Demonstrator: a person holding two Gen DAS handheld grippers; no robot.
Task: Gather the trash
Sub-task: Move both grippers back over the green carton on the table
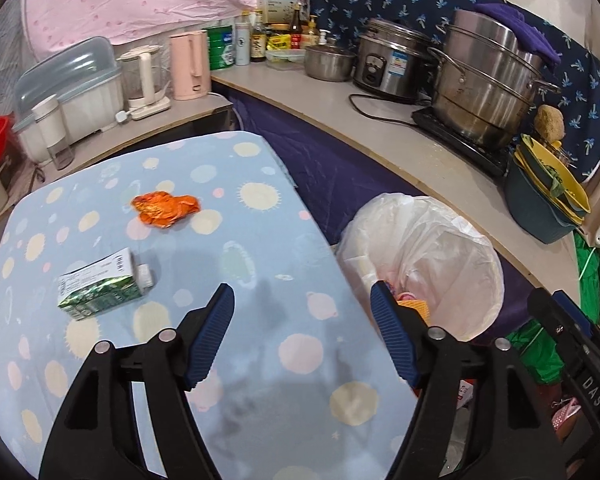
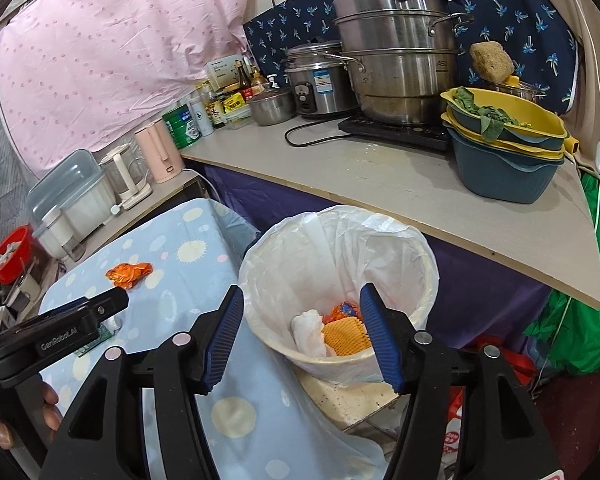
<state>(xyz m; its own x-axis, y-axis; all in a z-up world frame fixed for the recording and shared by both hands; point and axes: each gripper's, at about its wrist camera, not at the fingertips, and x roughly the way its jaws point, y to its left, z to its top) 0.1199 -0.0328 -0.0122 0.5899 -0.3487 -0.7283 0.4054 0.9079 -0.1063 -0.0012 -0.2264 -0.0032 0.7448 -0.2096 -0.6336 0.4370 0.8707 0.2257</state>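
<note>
A bench (image 1: 260, 360) under a spotted blue cloth is shown, with a carton (image 1: 100, 286) at left and an orange wrapper (image 1: 166, 209) above it. Both grippers, left (image 1: 302, 308) and right (image 2: 302, 312), are held spread and empty. The carton's cap could be missed by a hasty grasp, so that it slides off beside the bin (image 2: 380, 228).

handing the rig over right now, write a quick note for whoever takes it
Left gripper: open, empty, over the blue tablecloth.
Right gripper: open, empty, above the trash bin.
Done: the bin already holds a white wad, an orange foam net and an orange wrapper.
Left: the crumpled orange wrapper on the table and the green carton lying on its side, nearer the left gripper. Both go into the bin beside the table.
</note>
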